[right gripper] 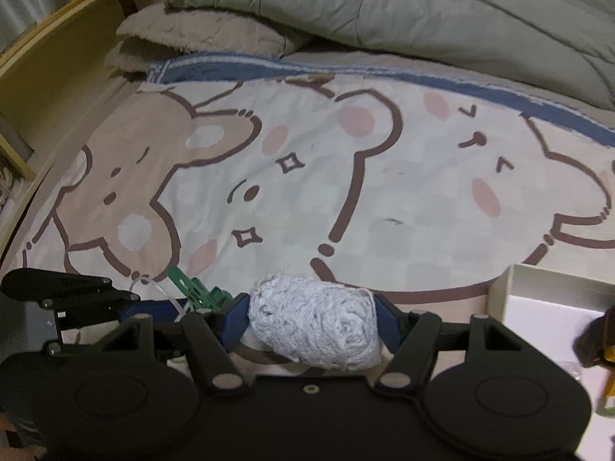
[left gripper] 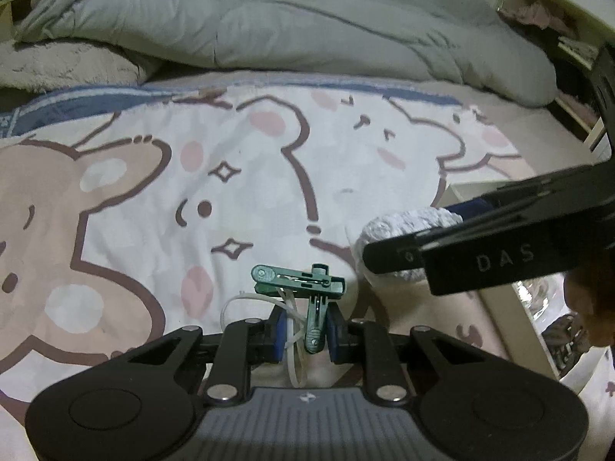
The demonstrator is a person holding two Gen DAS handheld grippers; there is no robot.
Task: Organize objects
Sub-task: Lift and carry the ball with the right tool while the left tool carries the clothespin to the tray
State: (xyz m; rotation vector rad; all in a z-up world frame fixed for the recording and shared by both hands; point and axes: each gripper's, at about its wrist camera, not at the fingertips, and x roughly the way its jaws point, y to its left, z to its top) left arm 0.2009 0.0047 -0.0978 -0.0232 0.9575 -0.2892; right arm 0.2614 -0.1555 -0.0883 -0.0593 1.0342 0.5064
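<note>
Two green plastic clips point(left gripper: 303, 284) crossed over each other, with a white cable tie point(left gripper: 294, 345) looped through them, hang above the cartoon-bear bedsheet. My left gripper point(left gripper: 306, 332) is shut on the lower clip. In the right wrist view the same green clips point(right gripper: 196, 292) show at the left. My right gripper point(right gripper: 311, 322) is shut on a ball of white yarn point(right gripper: 313, 322), its blue pads pressing both ends. That yarn ball point(left gripper: 403, 230) also appears at the right of the left wrist view, under the black body of the right gripper.
A white open box point(right gripper: 538, 299) sits on the bed at the right, with items inside. A grey-green duvet point(left gripper: 288, 19) and a fuzzy blanket point(right gripper: 200, 34) lie bunched at the far side. A wooden bed frame point(right gripper: 57, 57) borders the left.
</note>
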